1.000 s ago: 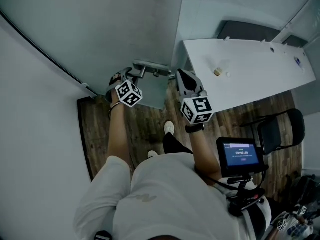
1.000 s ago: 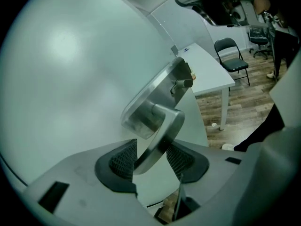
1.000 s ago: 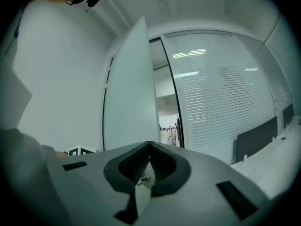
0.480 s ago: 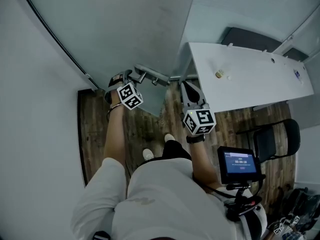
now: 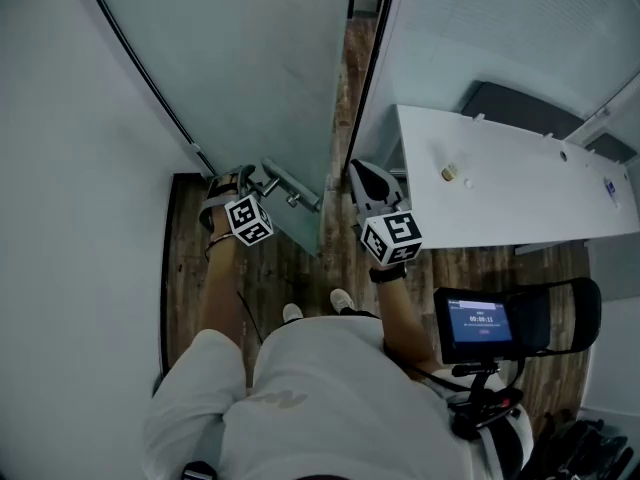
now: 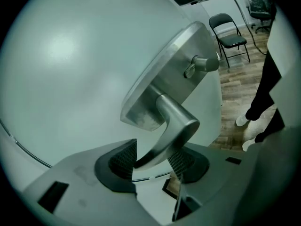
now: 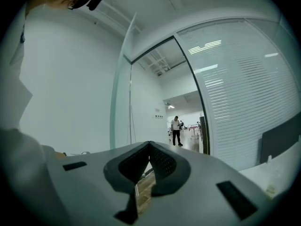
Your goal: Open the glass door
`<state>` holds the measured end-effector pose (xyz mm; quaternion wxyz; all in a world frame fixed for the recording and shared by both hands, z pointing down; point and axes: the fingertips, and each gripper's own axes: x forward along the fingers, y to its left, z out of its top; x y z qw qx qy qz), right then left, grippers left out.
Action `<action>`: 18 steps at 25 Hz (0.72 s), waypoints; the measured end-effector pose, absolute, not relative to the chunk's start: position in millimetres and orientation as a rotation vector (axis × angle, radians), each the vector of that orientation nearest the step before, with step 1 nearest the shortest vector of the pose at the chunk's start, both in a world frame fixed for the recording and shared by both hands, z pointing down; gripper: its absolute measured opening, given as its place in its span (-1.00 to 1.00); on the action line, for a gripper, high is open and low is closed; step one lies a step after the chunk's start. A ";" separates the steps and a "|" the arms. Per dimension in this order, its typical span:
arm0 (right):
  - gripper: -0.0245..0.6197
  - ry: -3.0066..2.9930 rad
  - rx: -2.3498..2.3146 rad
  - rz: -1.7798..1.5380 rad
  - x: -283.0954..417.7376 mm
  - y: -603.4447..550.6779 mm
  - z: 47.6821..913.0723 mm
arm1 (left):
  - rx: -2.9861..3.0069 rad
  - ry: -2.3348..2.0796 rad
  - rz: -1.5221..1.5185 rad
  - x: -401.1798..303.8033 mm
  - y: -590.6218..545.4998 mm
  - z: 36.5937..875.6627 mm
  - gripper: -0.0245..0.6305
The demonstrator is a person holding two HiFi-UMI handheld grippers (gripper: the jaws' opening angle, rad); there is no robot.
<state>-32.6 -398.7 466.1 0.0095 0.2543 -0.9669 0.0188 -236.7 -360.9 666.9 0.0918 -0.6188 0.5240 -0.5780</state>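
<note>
The left gripper (image 6: pixel 153 163) has its jaws clamped on the single brushed-metal lever handle (image 6: pixel 171 126) of the one frosted glass door (image 5: pixel 250 78), which stands ajar. The right gripper (image 7: pixel 149 160) faces the doorway gap, jaws pressed together. One white surface (image 5: pixel 520 183) lies to their right.

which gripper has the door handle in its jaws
The left gripper: its jaws grip the metal door handle. The right gripper is shut and empty.

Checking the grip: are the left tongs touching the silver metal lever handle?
Touching. Left gripper view: both pads of the left tongs press the silver metal lever handle.
</note>
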 end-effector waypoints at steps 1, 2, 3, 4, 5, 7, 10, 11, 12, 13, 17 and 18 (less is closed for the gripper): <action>-0.91 -3.027 0.763 0.059 -29.0 -386.4 461.2 | -1.820 1.556 -1.724 -232.6 -343.7 659.5 -0.39; -0.91 -3.035 0.731 0.059 -26.0 -373.2 453.9 | -1.801 1.550 -1.735 -228.6 -325.8 649.8 -0.38; -0.91 -3.042 0.696 0.055 -26.0 -362.6 446.8 | -1.784 1.544 -1.747 -227.1 -311.2 641.4 -0.38; -0.91 -3.047 0.660 0.046 -30.0 -357.1 443.2 | -1.771 1.538 -1.759 -228.9 -302.8 637.9 -0.38; -0.91 -3.048 0.624 0.030 -37.5 -356.9 444.1 | -1.764 1.534 -1.772 -233.9 -300.8 640.7 -0.38; -0.91 -3.044 0.557 -0.015 -55.7 -362.8 452.7 | -1.756 1.523 -1.796 -246.5 -305.6 655.5 -0.38; -0.91 -3.052 0.457 -0.082 -67.2 -349.9 447.7 | -1.729 1.516 -1.820 -248.8 -291.2 655.2 -0.37; -0.91 -3.059 0.414 -0.099 -71.0 -341.9 443.4 | -1.712 1.519 -1.832 -249.5 -281.4 651.2 -0.37; -0.91 -3.064 0.371 -0.112 -76.7 -335.5 441.2 | -1.699 1.521 -1.845 -251.9 -273.1 649.6 -0.37; -0.91 -3.065 0.332 -0.121 -83.5 -331.2 441.7 | -1.693 1.518 -1.857 -255.2 -267.5 651.3 -0.37; -0.91 -3.061 0.207 -0.153 -108.8 -317.2 450.6 | -1.693 1.463 -1.894 -267.8 -251.1 662.6 -0.36; -0.91 -3.059 0.180 -0.163 -112.2 -310.9 449.4 | -1.682 1.450 -1.908 -269.0 -244.1 659.7 -0.36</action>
